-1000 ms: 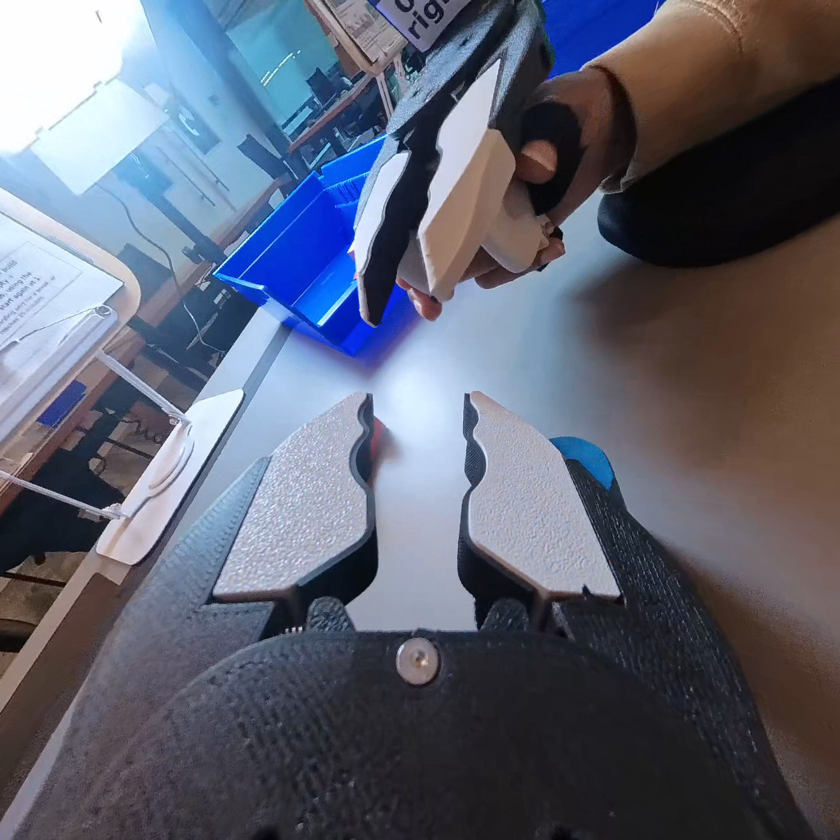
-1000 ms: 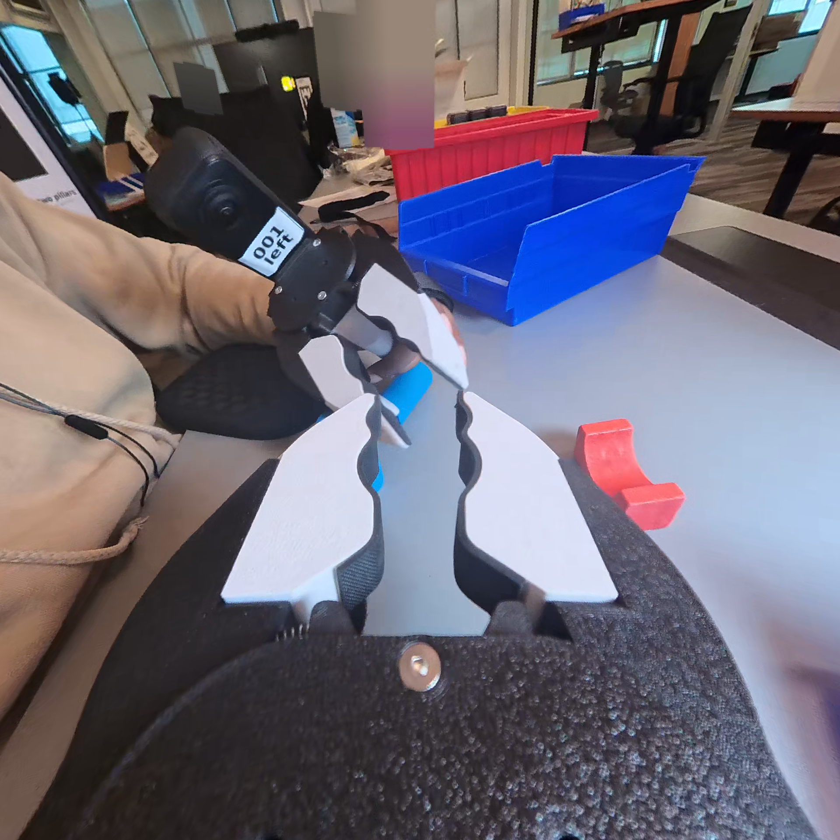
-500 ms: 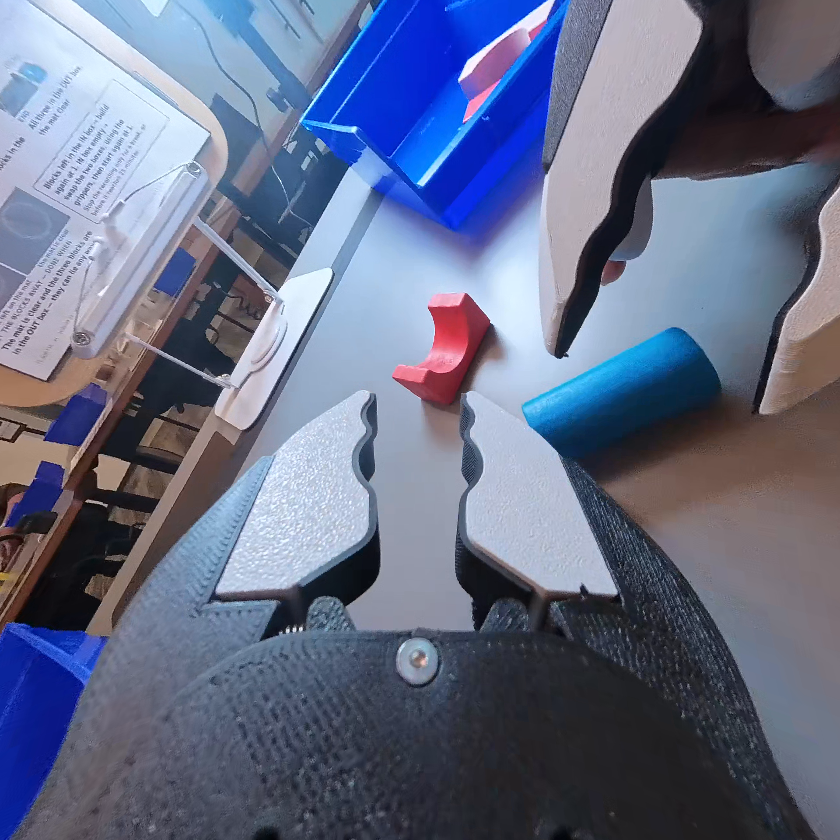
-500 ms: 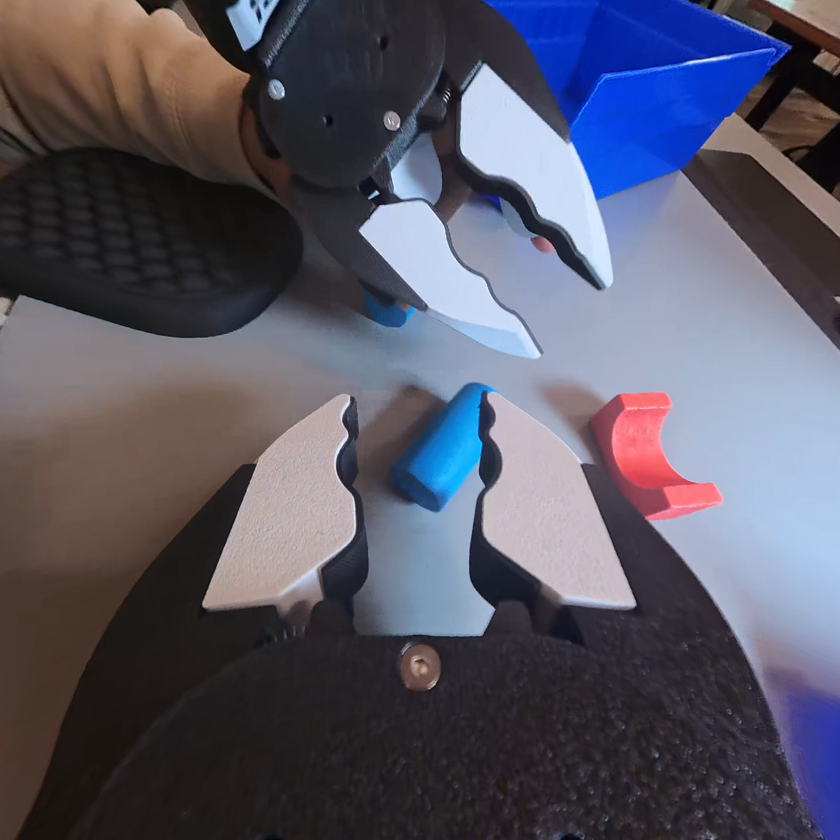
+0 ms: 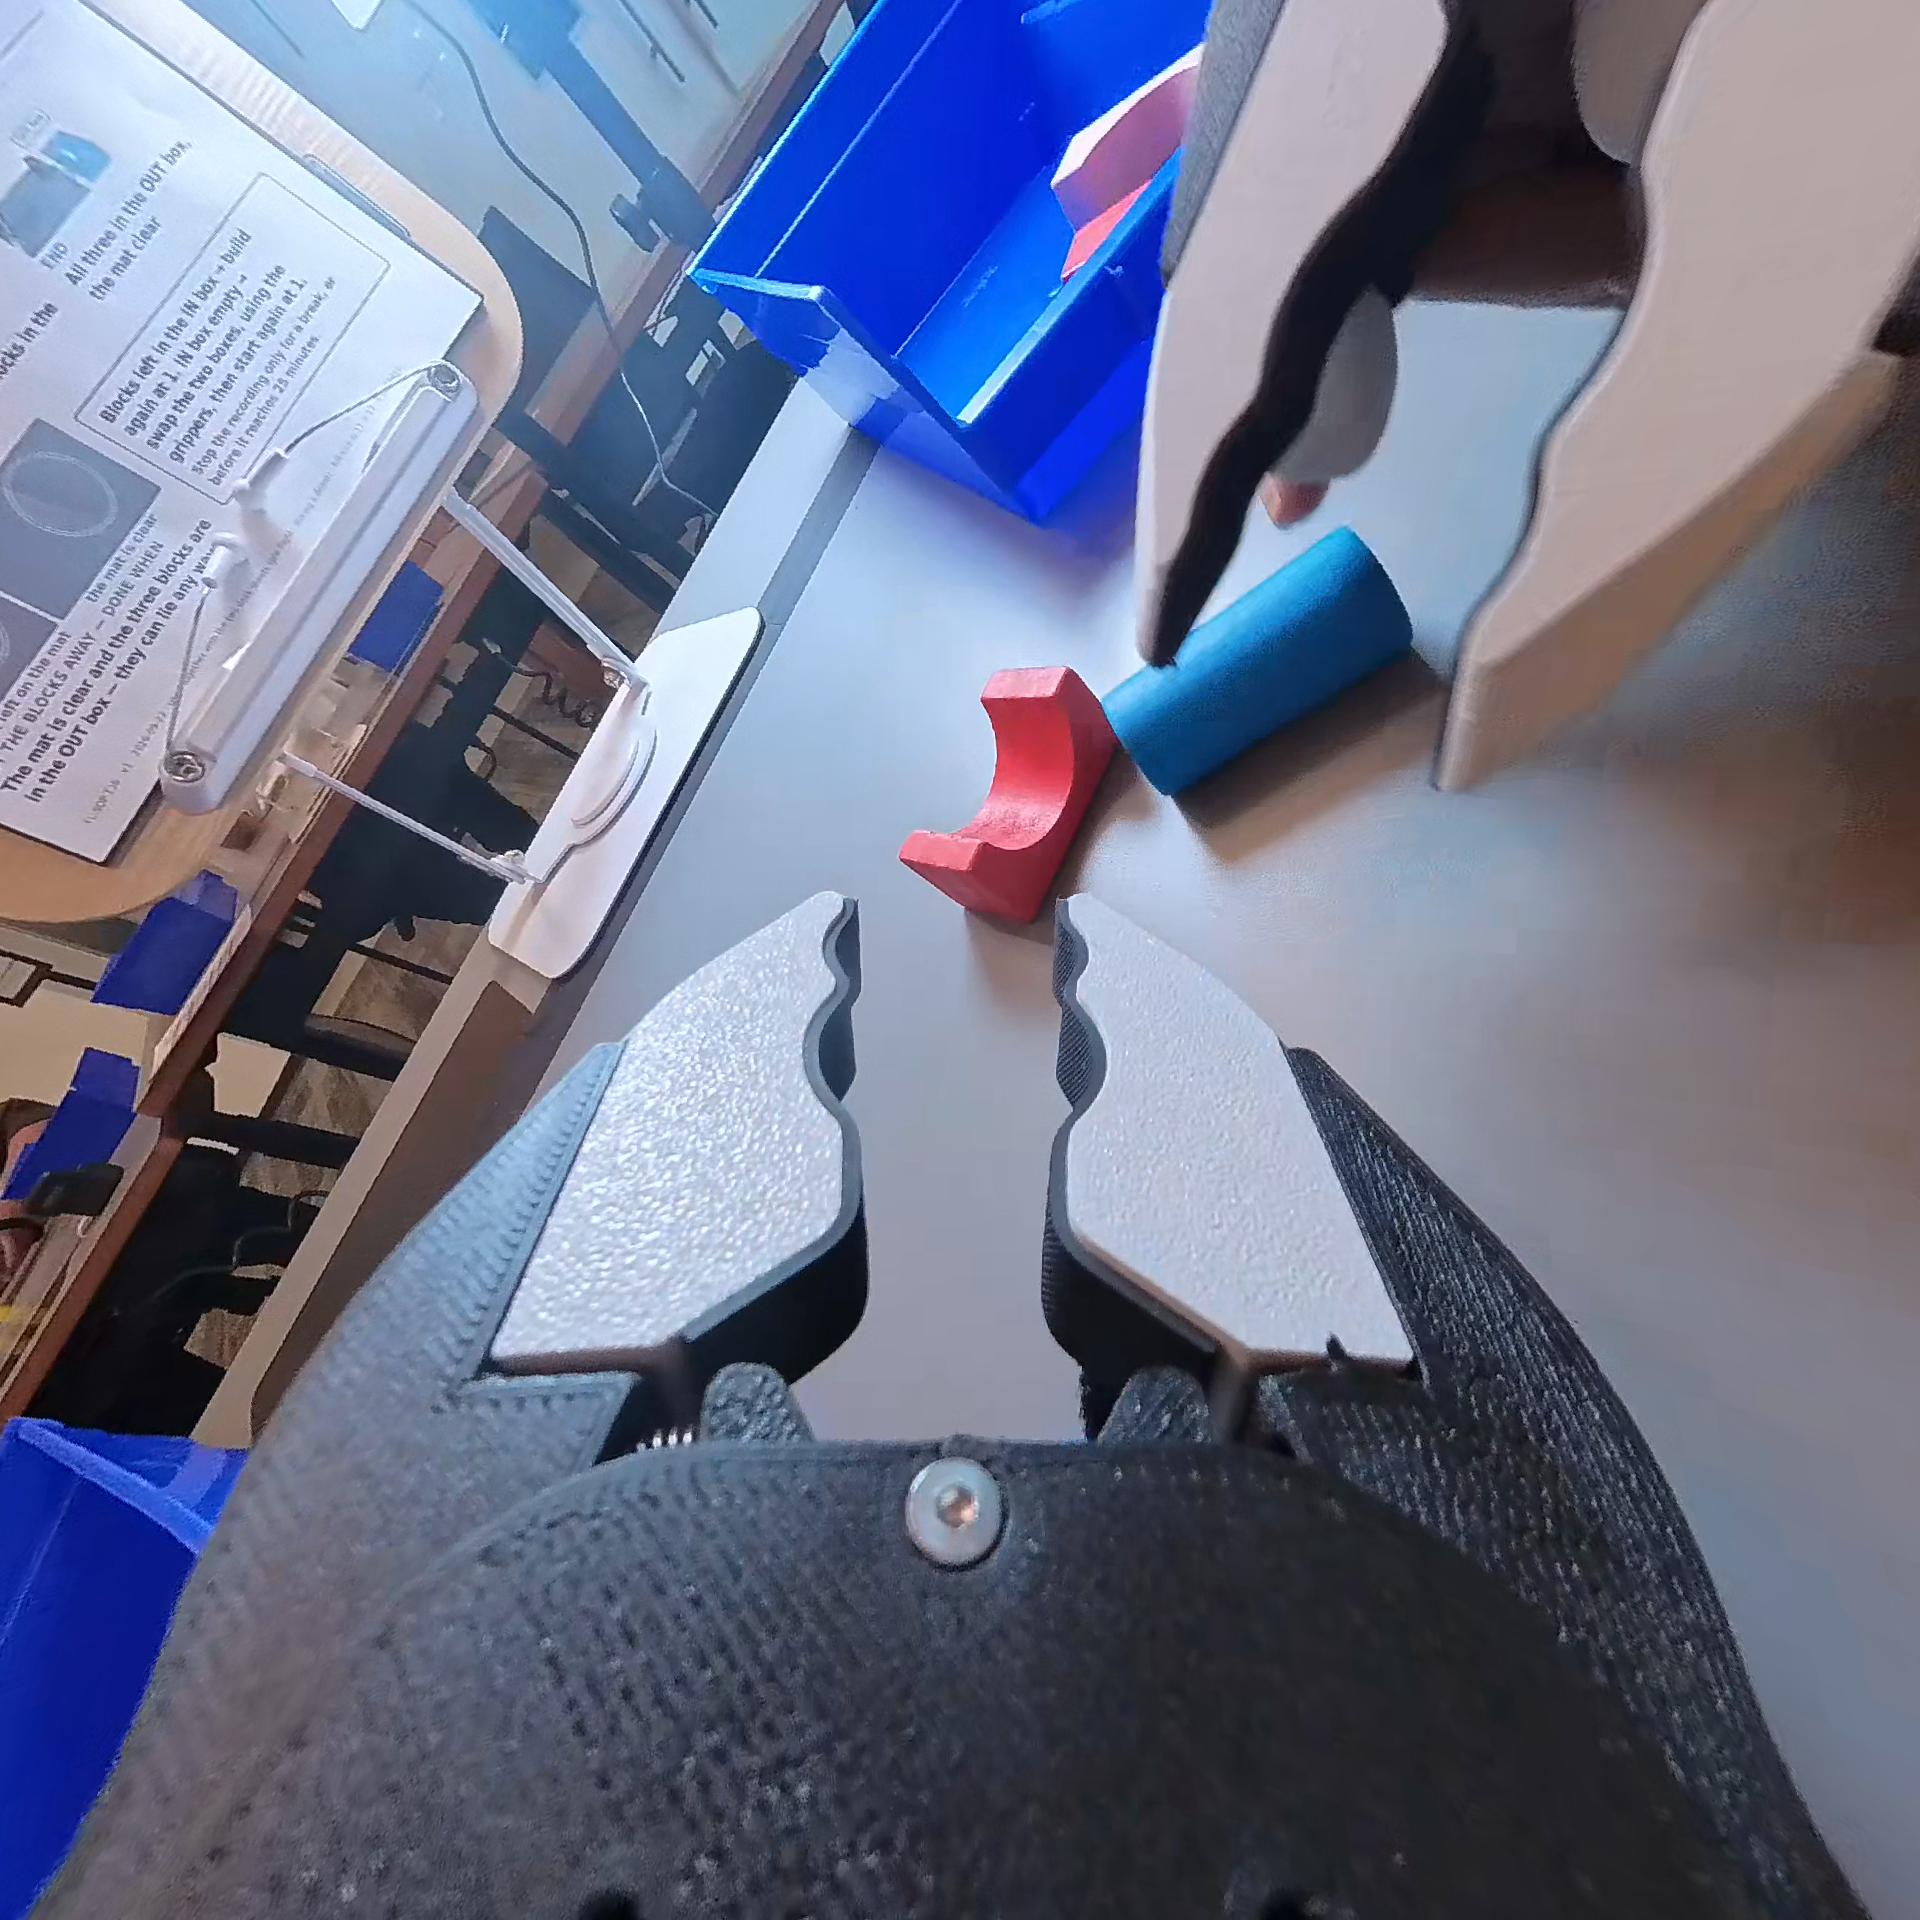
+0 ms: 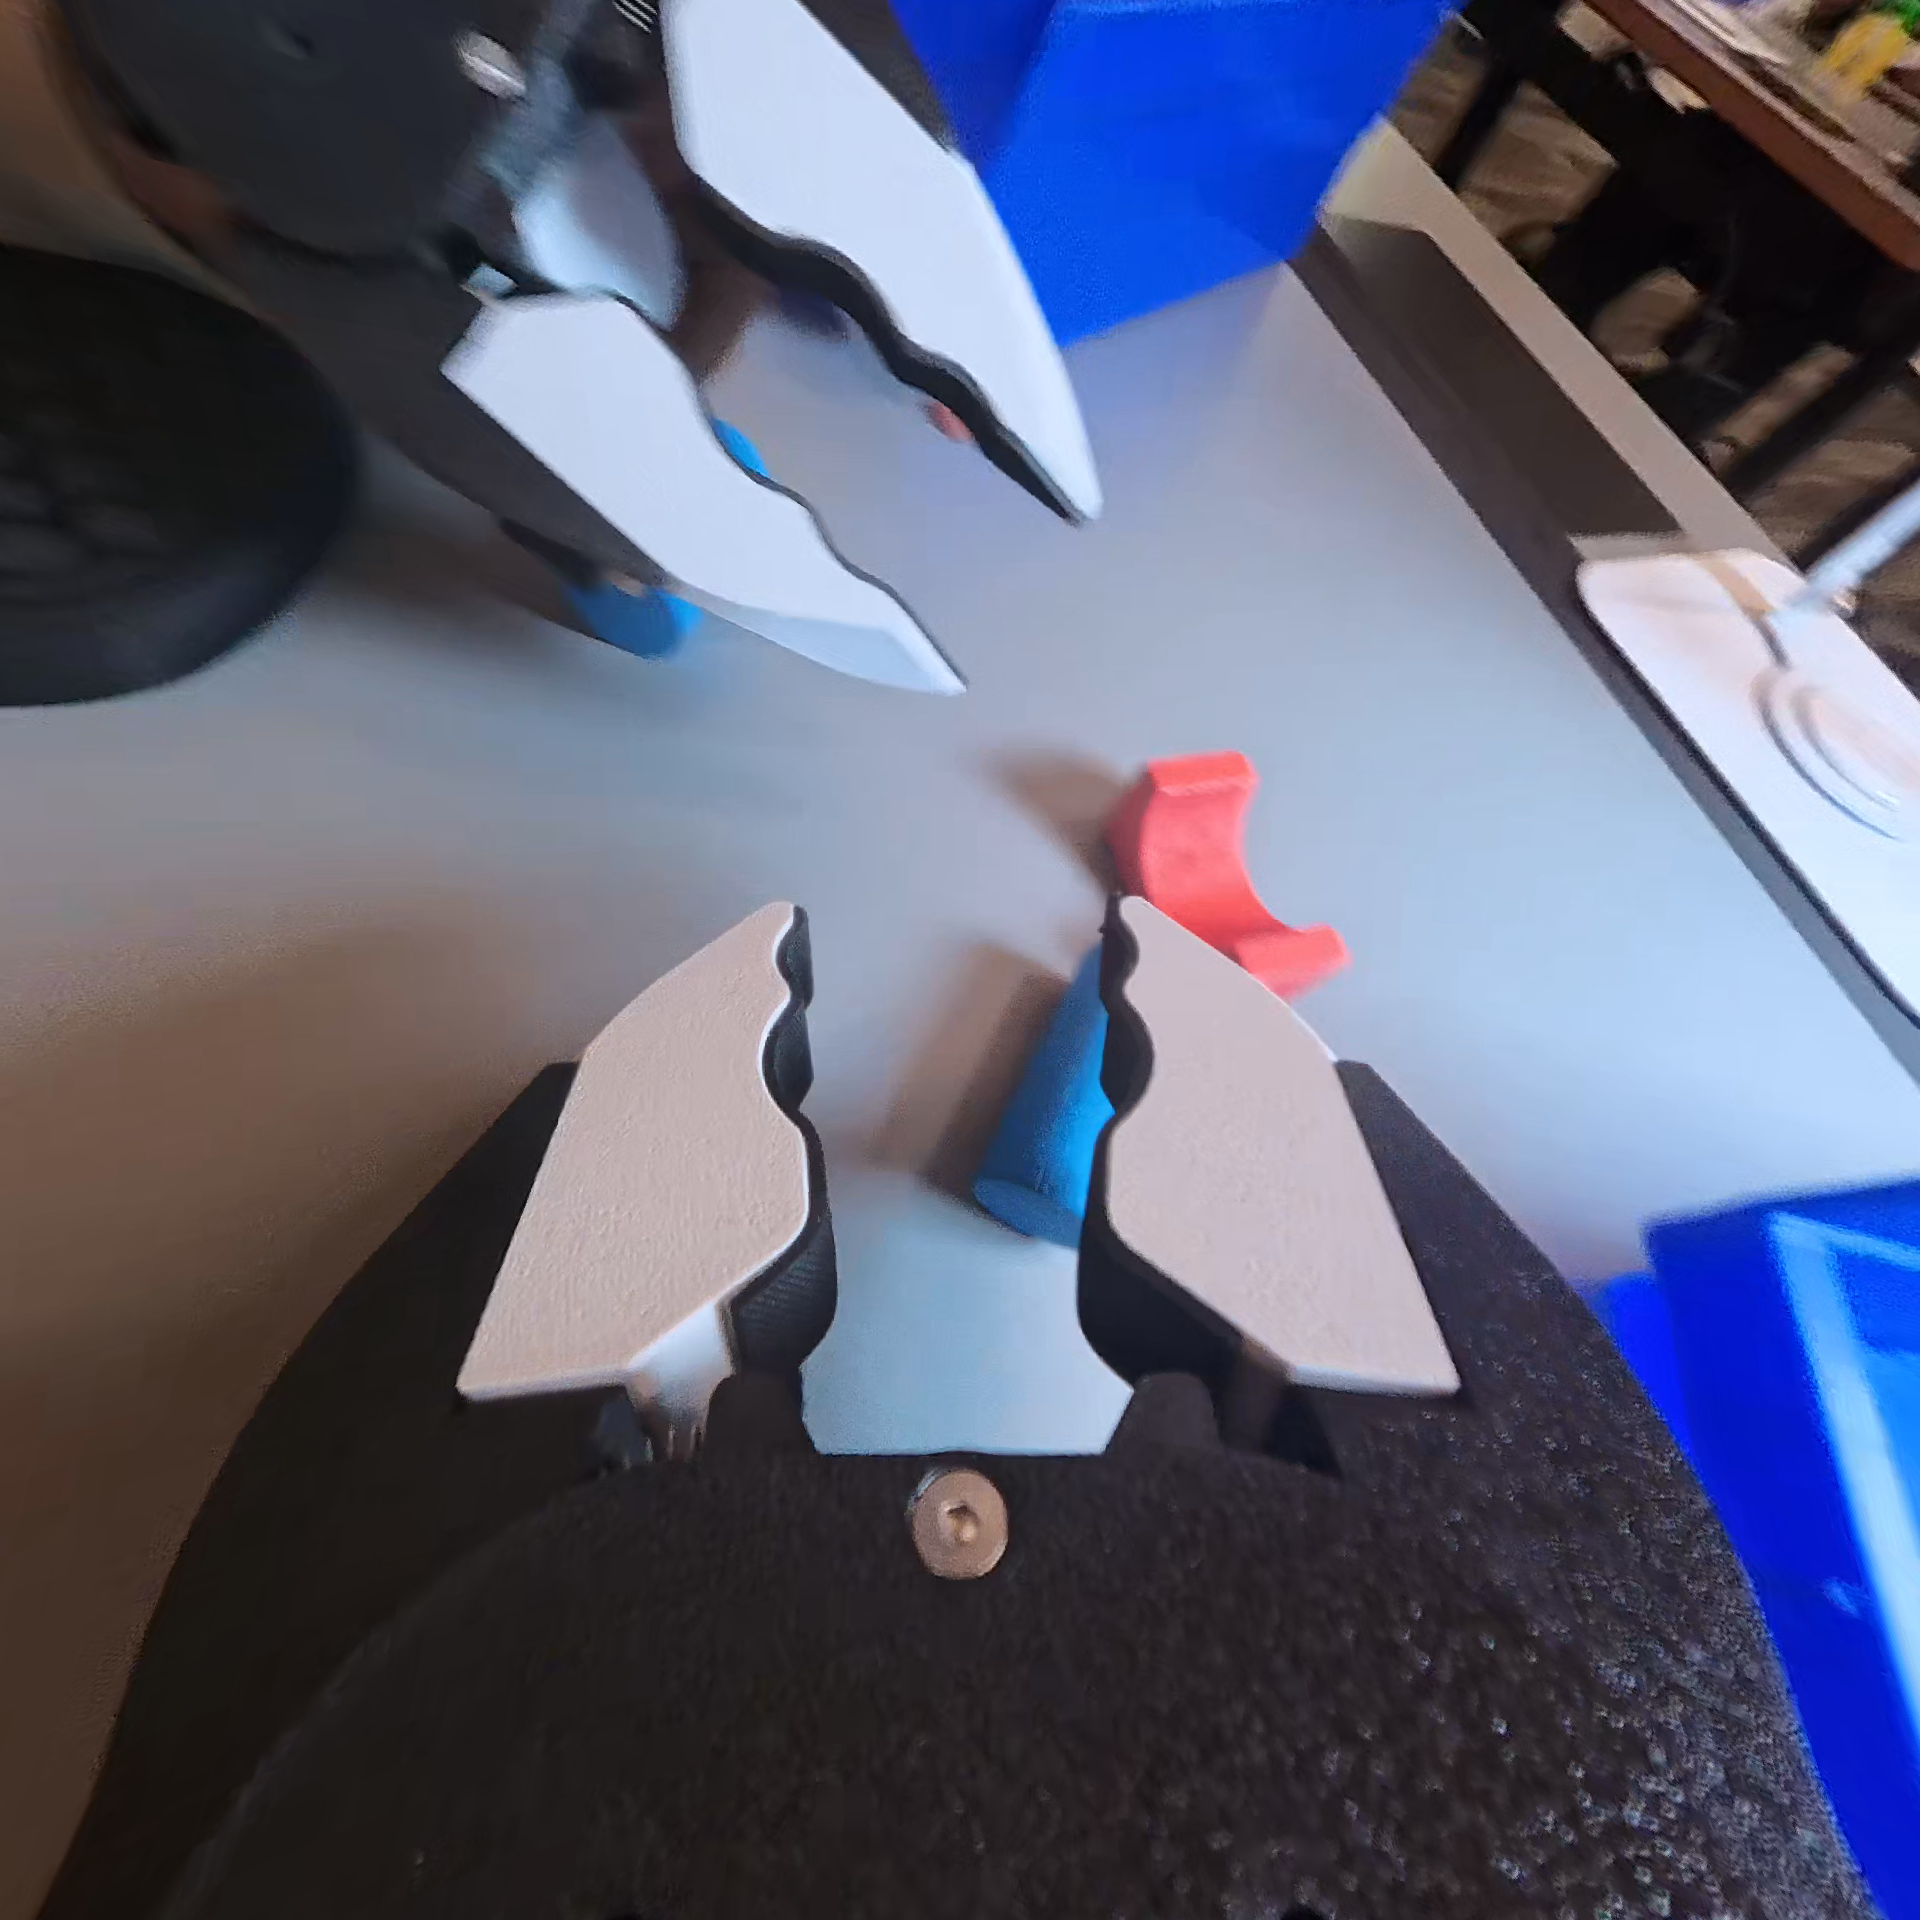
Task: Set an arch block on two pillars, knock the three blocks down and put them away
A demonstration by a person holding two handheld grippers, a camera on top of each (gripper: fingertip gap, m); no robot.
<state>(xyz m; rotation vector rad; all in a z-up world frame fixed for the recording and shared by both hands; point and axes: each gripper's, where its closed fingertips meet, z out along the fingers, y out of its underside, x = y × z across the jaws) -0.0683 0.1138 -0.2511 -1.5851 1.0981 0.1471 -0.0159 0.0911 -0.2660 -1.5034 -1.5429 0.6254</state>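
A red arch block [image 5: 1013, 790] lies on its side on the grey table, just ahead of my left gripper [image 5: 956, 935], which is open and empty. A blue cylinder pillar [image 5: 1257, 665] lies flat, one end against the arch. My right gripper [image 6: 956, 925] is open and low over this pillar [image 6: 1049, 1122], which lies between its fingers, close to the right one. The arch [image 6: 1195, 862] lies just beyond that finger. A second blue pillar [image 6: 634, 618] lies mostly hidden under the left gripper [image 6: 1018, 597].
An open blue bin [image 5: 935, 260] stands at the table's far edge with a reddish block [image 5: 1122, 187] in it. Another blue bin [image 6: 1787, 1403] is at the near right. A white stand base [image 5: 623, 790] and a sheet holder [image 5: 208, 520] are at the left edge. A black pad [image 6: 135, 499] lies beside the left gripper. My hands' fingertips stand some 7 cm from each other. The red arch block [image 5: 1013, 790] is about 7 cm from my right fingertips. Look for it in the right wrist view [image 6: 1220, 884] too. About 7 cm separates my right fingertips from the arch [image 6: 1195, 862].
Both grippers have tipped down toward the table. My right gripper has opened wider and come down around the blue pillar. The arch has come into view ahead of my left gripper.
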